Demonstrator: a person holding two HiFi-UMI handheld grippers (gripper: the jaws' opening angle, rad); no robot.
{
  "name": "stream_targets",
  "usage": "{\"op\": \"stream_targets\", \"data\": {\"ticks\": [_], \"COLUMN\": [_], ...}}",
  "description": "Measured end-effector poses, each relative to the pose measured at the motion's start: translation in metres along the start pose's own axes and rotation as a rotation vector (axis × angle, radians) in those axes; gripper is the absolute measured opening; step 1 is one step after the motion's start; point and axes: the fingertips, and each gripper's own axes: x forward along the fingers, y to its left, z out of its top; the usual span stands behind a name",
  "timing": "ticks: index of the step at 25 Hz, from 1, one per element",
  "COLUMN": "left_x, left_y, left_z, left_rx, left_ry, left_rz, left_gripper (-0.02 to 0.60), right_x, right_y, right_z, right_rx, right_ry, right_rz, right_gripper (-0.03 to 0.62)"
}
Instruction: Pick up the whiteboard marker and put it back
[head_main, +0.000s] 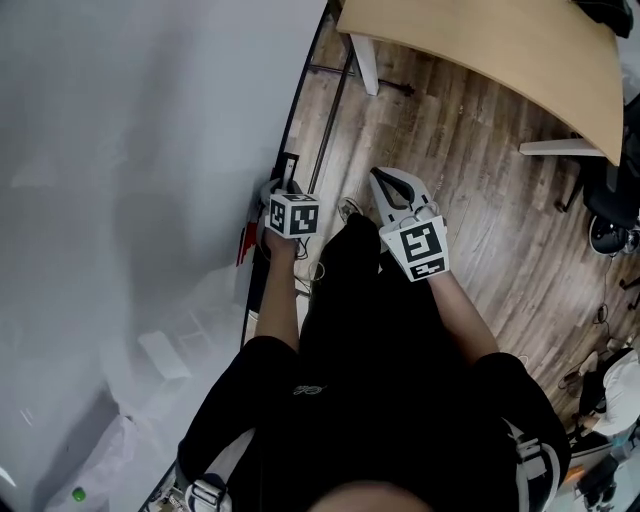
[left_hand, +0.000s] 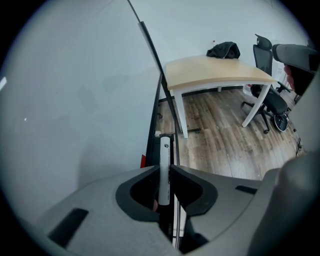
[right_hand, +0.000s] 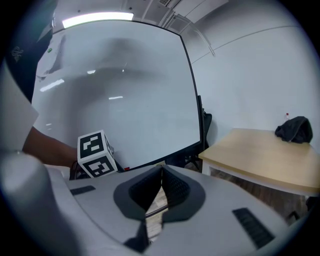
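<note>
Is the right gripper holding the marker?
No, the right gripper has its jaws together on nothing; the marker is clamped in the left gripper.

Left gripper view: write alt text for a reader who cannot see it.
The left gripper is shut on a white whiteboard marker that sticks out past its jaws, beside the dark frame of the whiteboard. Beyond stand a light wooden table and black office chair on wood flooring.
</note>
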Motion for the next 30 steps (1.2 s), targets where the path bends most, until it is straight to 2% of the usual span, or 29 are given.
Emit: {"op": "stream_targets", "data": {"ticks": [8,14,19,22,24,27,30], "left_x": [0.000,-0.009,-0.043,-0.067,-0.085,-0.115,-0.144], "left_y": [0.003,0.006,0.011,0.007,0.002,-0.008,-0.013], "left_z": [-0.002,0.000,0.015,0.017,0.018,0.016,0.004], "left_rx": [-0.046,-0.035,-0.063,-0.107,-0.150,-0.230,-0.362], "left_ry": [0.004,-0.026,-0.144,-0.208,-0.270,-0.382,-0.464], "left_rz": [-0.017,0.022,0.081,0.097,0.100,0.106,0.114], "left_gripper": [0.079,0.098,0.098,0.097,0.087,0.041,0.019], "right_x": [0.002,-0.004,-0.010,-0.016,-0.020,-0.027,-0.030], "right_y": [0.011,0.011,0.013,0.020,0.027,0.039,0.054], "right_z": [0.002,0.002,0.007,0.010,0.013,0.016,0.016], "right_rx": [-0.013,-0.021,-0.041,-0.061,-0.075,-0.098,-0.120], "right_ry": [0.001,0.000,-0.016,-0.027,-0.036,-0.047,-0.056], "right_rz": [0.027,0.034,0.063,0.100,0.131,0.187,0.253], "right_gripper": [0.002,0.002,0.002,0.002,0.002,0.002,0.002]}}
